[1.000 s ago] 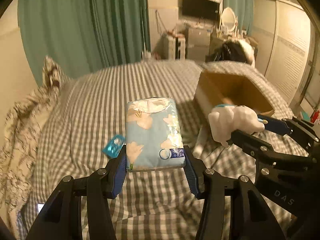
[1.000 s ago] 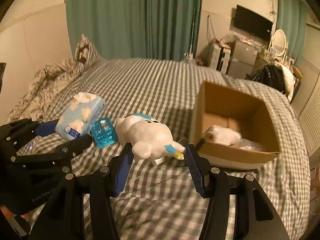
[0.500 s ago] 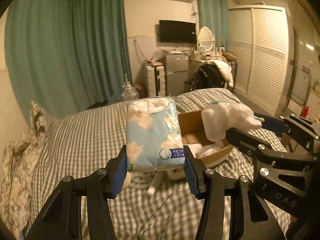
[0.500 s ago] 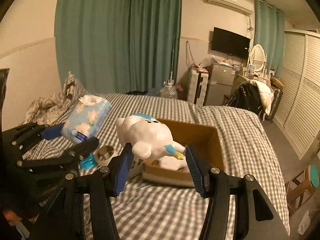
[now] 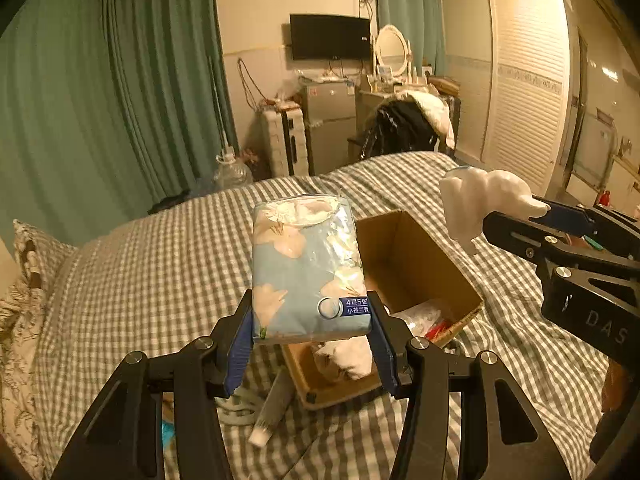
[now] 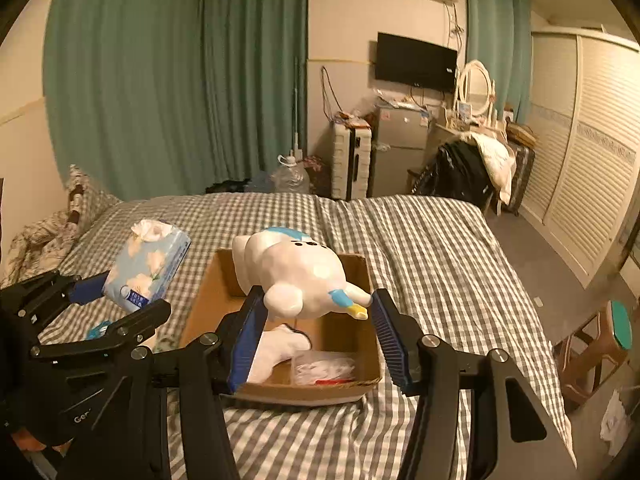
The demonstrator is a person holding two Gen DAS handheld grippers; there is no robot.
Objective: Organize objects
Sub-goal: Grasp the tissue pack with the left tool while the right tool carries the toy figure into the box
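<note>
Both grippers are now hanging higher and closer over the open brown cardboard box (image 6: 360,376) than a second ago, when they were low over the grey-and-white checked bedspread (image 6: 420,248). The box is sitting on the bedspread with a white soft item and a clear packet already lying inside. The left gripper (image 5: 312,344) is clamping the pale blue flower-printed tissue pack (image 5: 306,272) by its near end, holding it in the air beside the box's left wall. The right gripper (image 6: 316,332) is squeezing the white plush animal with blue and yellow trim (image 6: 294,276) directly above the box opening. Judging by this, the step in hand is carrying both items to the box. Next, each load probably needs lowering between the walls before the fingers spread, with the tissue pack first shifting right. A white tube (image 5: 272,408) is lying on the bedspread beside the box.
</note>
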